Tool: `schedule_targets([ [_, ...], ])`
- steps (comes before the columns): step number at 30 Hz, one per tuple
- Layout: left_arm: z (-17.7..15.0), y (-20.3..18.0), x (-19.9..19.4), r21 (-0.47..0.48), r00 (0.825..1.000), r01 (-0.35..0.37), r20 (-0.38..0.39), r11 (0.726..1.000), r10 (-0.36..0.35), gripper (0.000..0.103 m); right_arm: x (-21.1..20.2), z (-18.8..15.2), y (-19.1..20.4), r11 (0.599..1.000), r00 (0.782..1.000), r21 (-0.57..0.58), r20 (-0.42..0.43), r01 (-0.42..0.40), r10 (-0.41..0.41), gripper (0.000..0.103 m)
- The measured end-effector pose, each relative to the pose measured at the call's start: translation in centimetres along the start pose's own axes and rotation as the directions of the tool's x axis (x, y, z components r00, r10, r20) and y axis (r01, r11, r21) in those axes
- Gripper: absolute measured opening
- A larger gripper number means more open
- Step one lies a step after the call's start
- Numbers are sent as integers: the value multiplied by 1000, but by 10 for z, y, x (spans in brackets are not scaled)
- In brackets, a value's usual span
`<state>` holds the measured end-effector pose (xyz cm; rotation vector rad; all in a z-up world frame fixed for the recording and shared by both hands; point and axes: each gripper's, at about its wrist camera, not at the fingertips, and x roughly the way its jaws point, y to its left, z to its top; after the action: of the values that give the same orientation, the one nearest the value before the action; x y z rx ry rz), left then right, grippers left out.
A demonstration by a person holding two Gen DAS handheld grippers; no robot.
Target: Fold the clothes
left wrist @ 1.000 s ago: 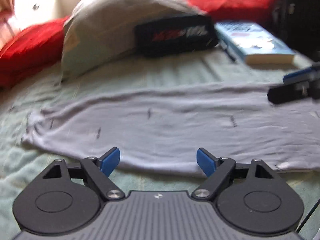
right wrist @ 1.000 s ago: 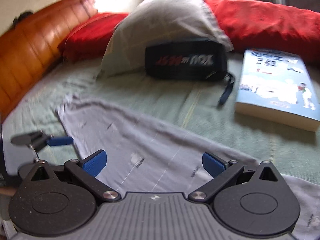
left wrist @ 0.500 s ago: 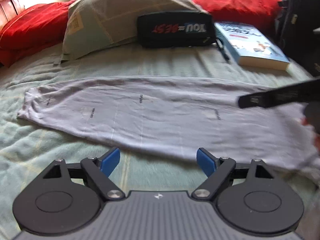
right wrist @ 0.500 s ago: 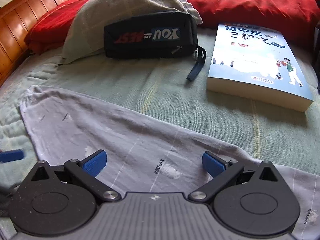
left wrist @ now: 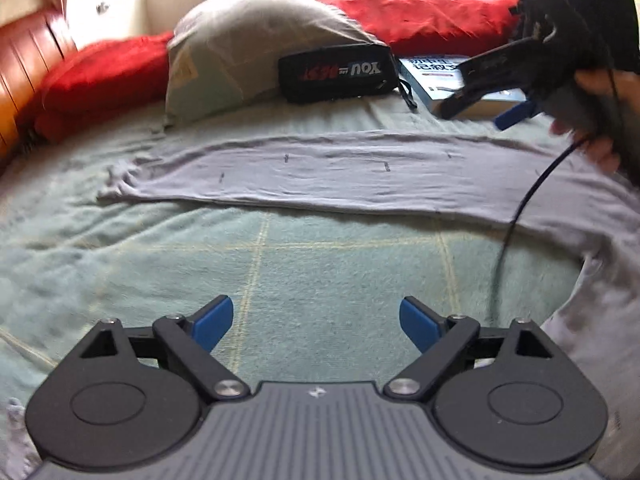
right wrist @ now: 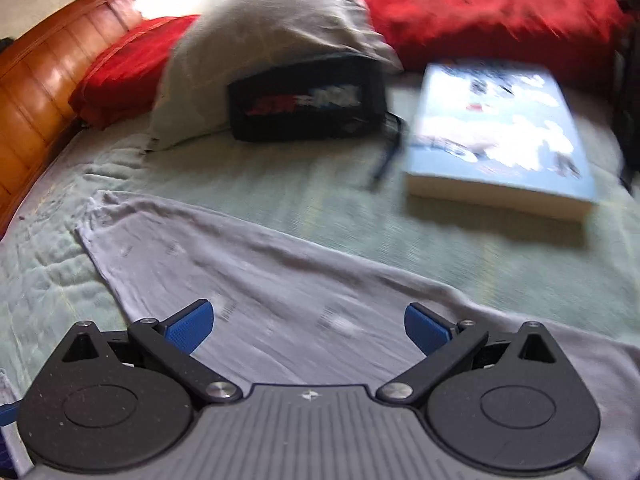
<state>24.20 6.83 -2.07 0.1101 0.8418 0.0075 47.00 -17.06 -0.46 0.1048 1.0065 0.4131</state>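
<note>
The pale grey garment (left wrist: 340, 172) lies flat across the green bed cover (left wrist: 280, 264), its right end cut off by the frame edge and its small printed marks too blurred to read. The left gripper (left wrist: 316, 320) hovers over bare cover short of the garment, jaws spread and empty. The right gripper (right wrist: 308, 322), held in a hand (left wrist: 592, 120), hangs above the cloth, jaws likewise spread.
</note>
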Motion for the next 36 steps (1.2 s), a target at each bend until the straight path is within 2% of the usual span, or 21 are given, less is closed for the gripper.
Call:
schedule_targets([
  [4, -8, -9, -3, -23, 999, 38, 34, 999, -37, 90, -4, -10, -42, 995, 997, 73, -57, 64, -60, 103],
  [6, -13, -14, -5, -34, 997, 57, 51, 998, -55, 90, 2, -15, -61, 989, 997, 144, -69, -11, 22, 103],
  [7, -14, -16, -5, -41, 996, 69, 56, 997, -66, 90, 8, -15, -68, 979, 994, 189, -65, -74, 88, 103],
  [8, -16, -17, -4, -51, 995, 80, 56, 996, -77, 90, 15, -15, -75, 967, 989, 224, -56, -124, 139, 103],
  [9, -19, -19, -4, -60, 995, 86, 53, 994, -83, 90, 23, -14, -79, 962, 988, 237, -40, -133, 146, 103],
  [12, -24, -21, -8, -76, 996, 74, 54, 994, -70, 90, 37, -5, -85, 966, 992, 226, 57, -125, 115, 103],
  [15, -29, -18, -13, -86, 995, 81, 63, 993, -76, 90, 36, 4, -90, 967, 990, 229, 101, -116, 95, 103],
  [19, -33, -15, -15, -106, 995, 85, 66, 991, -78, 90, 11, 0, -77, 983, 996, 180, 92, -32, 16, 103],
  [22, -33, -16, -15, -99, 995, 80, 63, 992, -74, 90, -8, -18, -72, 990, 999, 135, 31, 32, -37, 103],
  [25, -34, -19, -17, -88, 995, 81, 66, 993, -75, 90, -14, -42, -76, 990, 996, 108, -9, 92, -91, 103],
  [27, -34, -21, -19, -82, 994, 87, 67, 993, -82, 90, -6, -52, -80, 984, 988, 87, -13, 157, -157, 103],
  [29, -33, -24, -21, -74, 994, 90, 67, 993, -85, 90, 3, -54, -83, 973, 974, 60, 12, 224, -225, 103],
  [32, -35, -30, -27, -54, 994, 91, 67, 994, -87, 90, 9, -42, -88, 958, 958, 60, 43, 280, -282, 103],
  [36, -39, -34, -30, -47, 995, 88, 55, 995, -86, 91, 1, -32, -96, 959, 962, 78, -17, 272, -272, 103],
])
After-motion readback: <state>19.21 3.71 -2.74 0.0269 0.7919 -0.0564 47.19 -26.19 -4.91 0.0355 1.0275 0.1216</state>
